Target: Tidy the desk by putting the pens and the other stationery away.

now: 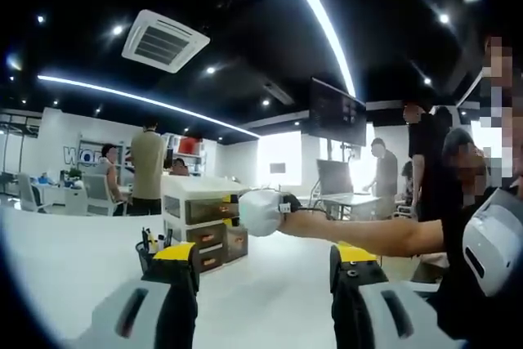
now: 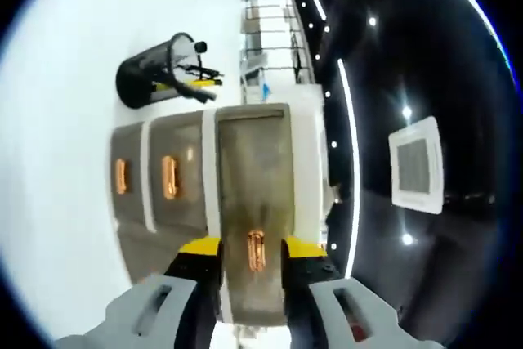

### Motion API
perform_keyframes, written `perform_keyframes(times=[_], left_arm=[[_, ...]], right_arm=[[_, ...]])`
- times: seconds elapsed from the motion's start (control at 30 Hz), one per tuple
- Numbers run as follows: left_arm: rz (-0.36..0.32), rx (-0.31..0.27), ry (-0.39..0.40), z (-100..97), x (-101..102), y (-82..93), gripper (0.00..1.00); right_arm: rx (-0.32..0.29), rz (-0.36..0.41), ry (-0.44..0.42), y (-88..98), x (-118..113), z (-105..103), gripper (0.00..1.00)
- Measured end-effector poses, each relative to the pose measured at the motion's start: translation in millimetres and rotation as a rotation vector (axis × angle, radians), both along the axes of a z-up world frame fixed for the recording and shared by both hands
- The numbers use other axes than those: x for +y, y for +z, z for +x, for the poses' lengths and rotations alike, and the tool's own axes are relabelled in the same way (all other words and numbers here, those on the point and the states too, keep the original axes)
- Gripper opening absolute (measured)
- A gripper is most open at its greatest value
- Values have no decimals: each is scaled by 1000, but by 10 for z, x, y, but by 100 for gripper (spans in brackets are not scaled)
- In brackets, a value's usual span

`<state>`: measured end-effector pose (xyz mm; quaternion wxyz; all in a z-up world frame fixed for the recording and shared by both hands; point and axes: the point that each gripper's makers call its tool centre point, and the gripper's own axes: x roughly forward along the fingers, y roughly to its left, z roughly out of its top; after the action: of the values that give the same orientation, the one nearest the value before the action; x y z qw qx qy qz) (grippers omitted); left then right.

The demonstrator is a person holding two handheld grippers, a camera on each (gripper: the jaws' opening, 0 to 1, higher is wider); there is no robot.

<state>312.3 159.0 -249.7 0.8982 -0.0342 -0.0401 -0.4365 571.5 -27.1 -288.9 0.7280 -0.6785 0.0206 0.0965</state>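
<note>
At the centre of the right gripper view, rolled so that the desk (image 2: 57, 120) runs up the left side of the frame, the right gripper (image 2: 252, 261) stands with its yellow-tipped jaws spread on either side of the orange handle (image 2: 256, 251) of the top drawer (image 2: 255, 194) of a translucent three-drawer organiser (image 2: 163, 202); whether the jaws touch the handle cannot be told. A black mesh pen holder (image 2: 151, 78), already carrying pens (image 2: 192, 81), stands just beside the organiser at upper left. In the left gripper view the left gripper (image 1: 265, 271) hangs above the white desk with jaws spread and nothing between them; the organiser and pen holder lie beyond, left of centre. The drawer appears light, rigid plastic and probably slides freely; the small handle is the natural hold, and the unweighted organiser may shift if pulled sharply.
</note>
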Motion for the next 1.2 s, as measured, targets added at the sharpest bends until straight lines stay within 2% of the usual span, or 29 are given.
perform_keyframes(times=[0.07,0.2,0.23,0.3,0.43,0.63,0.67,0.83,0.97,1.2], left_arm=[[-1,2,2,6,8,-8,64],[-2,8,5,16,16,-28,64],[-2,8,4,14,13,-27,64],[-3,5,2,0,6,-17,64],[-3,-1,7,-6,5,0,64],[-2,-1,3,-14,-13,-1,64],[-2,0,3,-13,-15,-4,64],[-1,1,1,-7,-16,-5,64],[0,1,-3,-13,-31,-6,64],[0,2,-5,-10,-43,-3,64]], right_arm=[[6,32,6,42,8,-61,32],[87,177,44,59,59,-185,39],[106,214,58,117,87,-177,41],[138,260,76,137,101,-193,42],[213,404,117,190,95,-282,47],[288,588,195,370,109,-421,48],[298,623,213,456,90,-427,48],[374,800,281,577,4,-659,52],[394,869,318,690,-69,-744,52],[417,991,378,859,-303,-1074,52]])
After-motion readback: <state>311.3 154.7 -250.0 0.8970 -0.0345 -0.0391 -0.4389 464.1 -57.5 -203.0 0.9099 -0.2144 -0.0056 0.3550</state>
